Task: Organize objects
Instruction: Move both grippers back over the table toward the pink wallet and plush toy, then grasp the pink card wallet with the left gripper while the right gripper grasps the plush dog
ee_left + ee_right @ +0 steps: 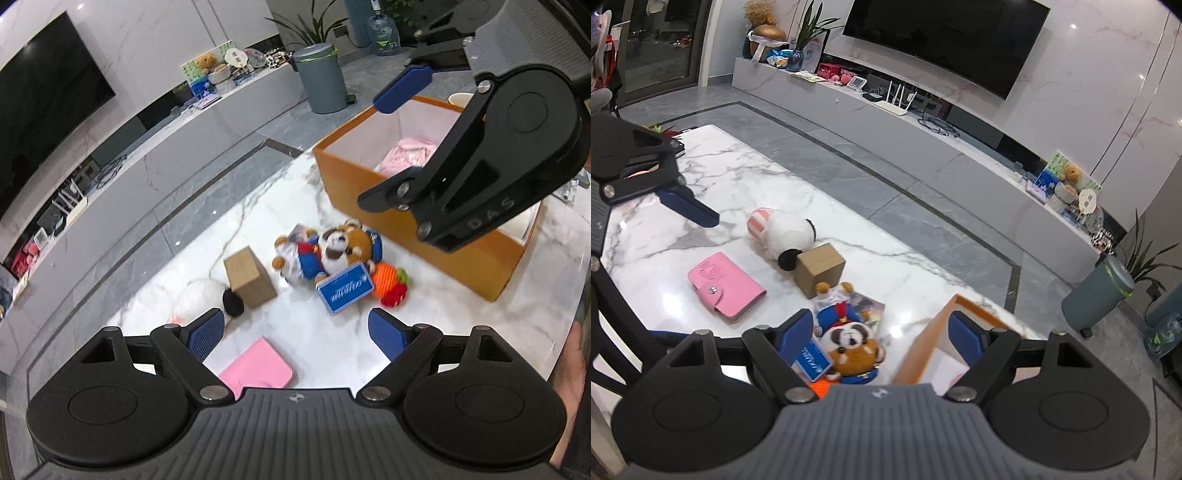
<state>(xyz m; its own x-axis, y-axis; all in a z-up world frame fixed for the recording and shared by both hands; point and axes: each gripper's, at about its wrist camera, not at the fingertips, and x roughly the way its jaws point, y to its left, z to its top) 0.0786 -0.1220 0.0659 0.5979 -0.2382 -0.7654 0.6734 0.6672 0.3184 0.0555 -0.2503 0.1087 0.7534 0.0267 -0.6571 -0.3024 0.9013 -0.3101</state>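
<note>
Several things lie on the marble table: a pink wallet, a cardboard box, a white plush, a bear plush, a blue card pack and an orange knit toy. An orange storage box holds pink cloth. My left gripper hovers open over the wallet's far end with nothing between its pads. My right gripper is open and empty above the bear plush, with its right finger over the orange storage box. In the left wrist view my right gripper hangs over that box.
A grey bin stands on the floor beyond the table, and a long TV cabinet runs along the wall. A paper cup stands behind the orange box. A hand shows at the right edge. One blue finger of my left gripper shows at the left.
</note>
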